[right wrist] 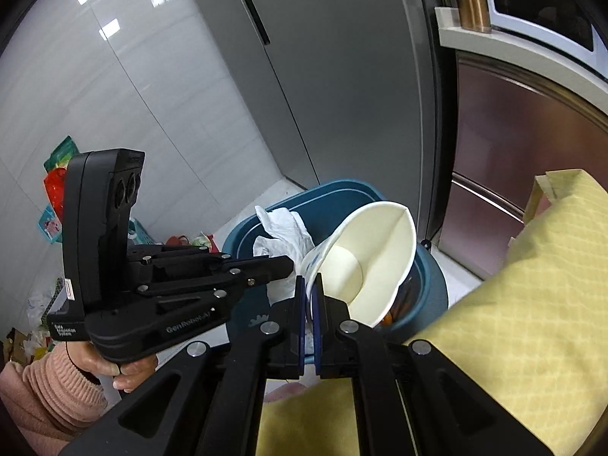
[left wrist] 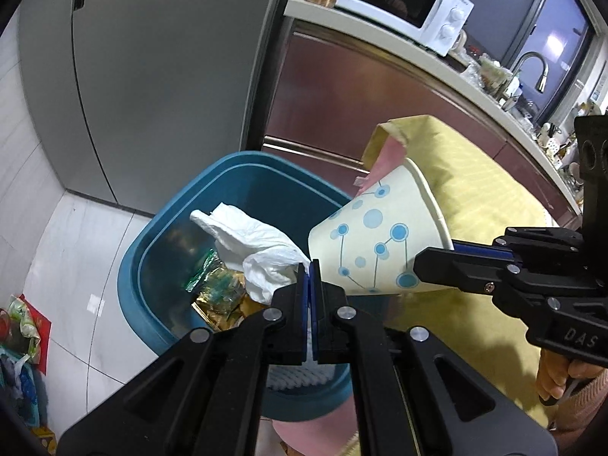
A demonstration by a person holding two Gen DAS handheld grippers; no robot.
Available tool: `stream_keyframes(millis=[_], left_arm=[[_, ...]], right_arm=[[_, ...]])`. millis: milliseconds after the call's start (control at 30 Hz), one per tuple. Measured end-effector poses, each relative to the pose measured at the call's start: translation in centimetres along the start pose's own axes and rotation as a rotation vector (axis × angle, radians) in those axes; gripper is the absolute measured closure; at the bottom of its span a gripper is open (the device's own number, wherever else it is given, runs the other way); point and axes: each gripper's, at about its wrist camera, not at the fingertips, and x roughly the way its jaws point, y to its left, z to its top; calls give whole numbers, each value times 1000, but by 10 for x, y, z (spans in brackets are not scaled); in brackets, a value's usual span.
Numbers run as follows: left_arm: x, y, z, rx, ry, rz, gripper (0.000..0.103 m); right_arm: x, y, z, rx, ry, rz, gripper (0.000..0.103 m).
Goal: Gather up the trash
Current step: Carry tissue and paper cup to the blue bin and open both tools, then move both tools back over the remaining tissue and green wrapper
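1. Nearest the left wrist camera: left gripper (left wrist: 309, 266), jaws pressed together on a white tissue (left wrist: 262, 243). The tissue bunches beyond the fingertips, directly above the open blue bin (left wrist: 159, 228).
2. Nearest the right wrist camera: right gripper (right wrist: 309, 285), jaws narrowed on the rim wall of the paper cup (right wrist: 364, 262); one finger lies inside the mouth, the other outside.
3. Paper cup (left wrist: 376, 247): pale yellow with blue dots joined by lines, white inside, apparently empty. Its rim is squeezed to an oval. It lies tilted, long axis running from the gripped rim out to the base, which points toward the bin's opening.
4. Governing relation: the cup hangs over the bin's edge nearest the yellow cloth (left wrist: 475, 190), partly above the opening. The tissue sits more centrally over the bin.
5. Bin contents: foil and green wrappers (left wrist: 216, 281) at the bottom.
6. Judgement: both items appear ready for release; the cup may need carrying further over the bin.
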Motion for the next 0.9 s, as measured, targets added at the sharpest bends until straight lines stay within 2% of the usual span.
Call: stream_keyframes(millis=[167,367,533,667,800,900], left_arm=[[16,8,2,-22,26,9,99],[33,13,1,-45,49,15,93],[26,8,-2,-48,28,1,93],[7,-2,-1,-28,-13,-33,93],[-17,-23,-3,13,-67,-85,83],[-34,-47,-7,60,-103,-135,72]], right_arm=[[14,-8,5,47,14,3,91],[9,-14,-3,77,2,3,91],[-12,-20,-10,84,-29,12,89],[-35,-25,-21,88,-65,15,85],[-65,-28,-36,86,-109,11,82],[-91,-34,-51,105,-153,-7,71]])
